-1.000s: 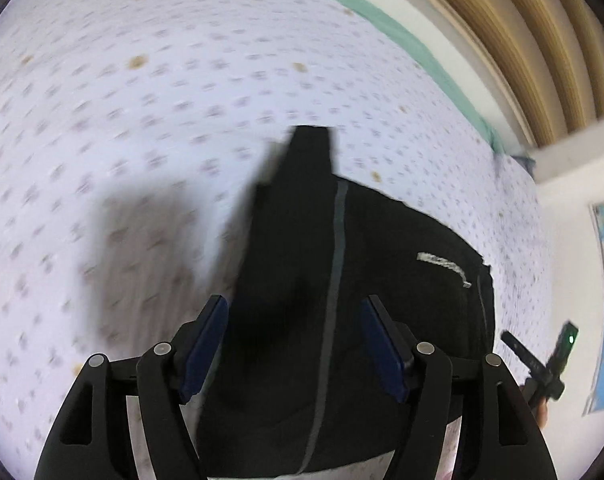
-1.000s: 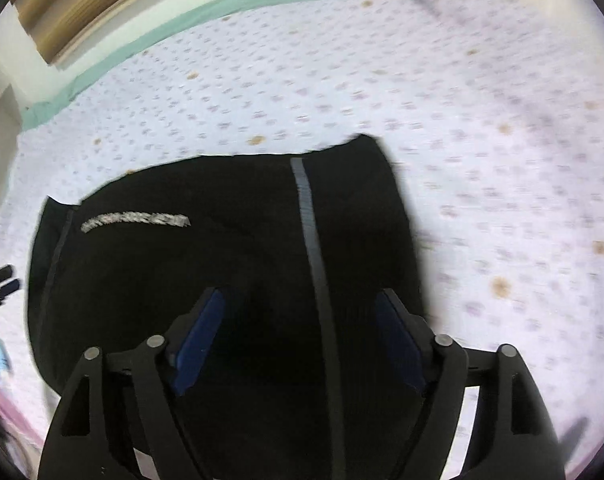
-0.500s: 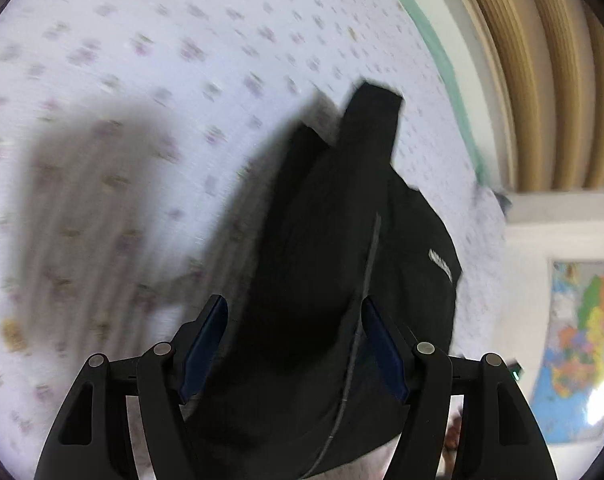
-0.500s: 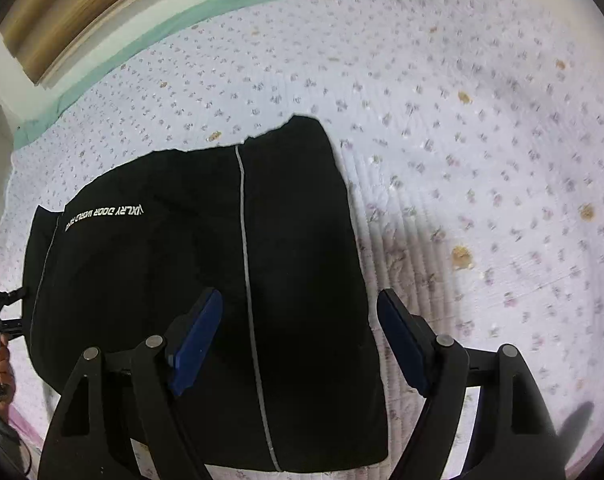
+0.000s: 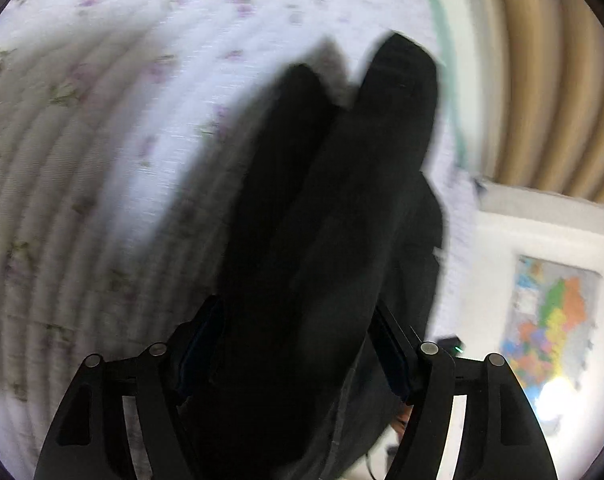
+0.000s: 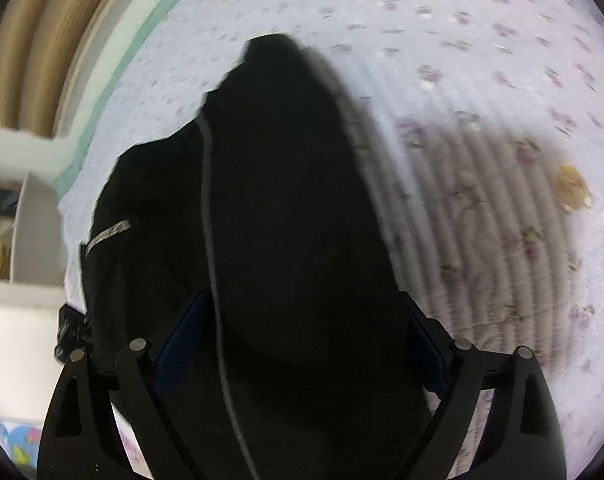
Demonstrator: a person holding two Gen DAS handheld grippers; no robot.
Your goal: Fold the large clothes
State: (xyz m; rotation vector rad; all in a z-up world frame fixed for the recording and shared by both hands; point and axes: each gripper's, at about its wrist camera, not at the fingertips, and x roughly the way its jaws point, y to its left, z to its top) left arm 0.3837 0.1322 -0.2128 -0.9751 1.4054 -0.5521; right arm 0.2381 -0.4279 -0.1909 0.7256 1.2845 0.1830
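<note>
Now both cameras are much closer to the black garment (image 6: 285, 208) than half a second ago, when it lay flat on the flowered bed cover (image 6: 482, 60) and the whole rectangle could be seen. It fills the space between the fingers of the left hand-held gripper (image 5: 297, 344) and of the right hand-held gripper (image 6: 302, 336). The blue pads stand wide apart in both views (the cloth hides the contact, so I cannot tell if anything is pinched). In the left view, cloth rises in two dark lobes, blurred by motion. I judge the near edge is being taken up for the next fold; the garment is on the bed, partly folded.
</note>
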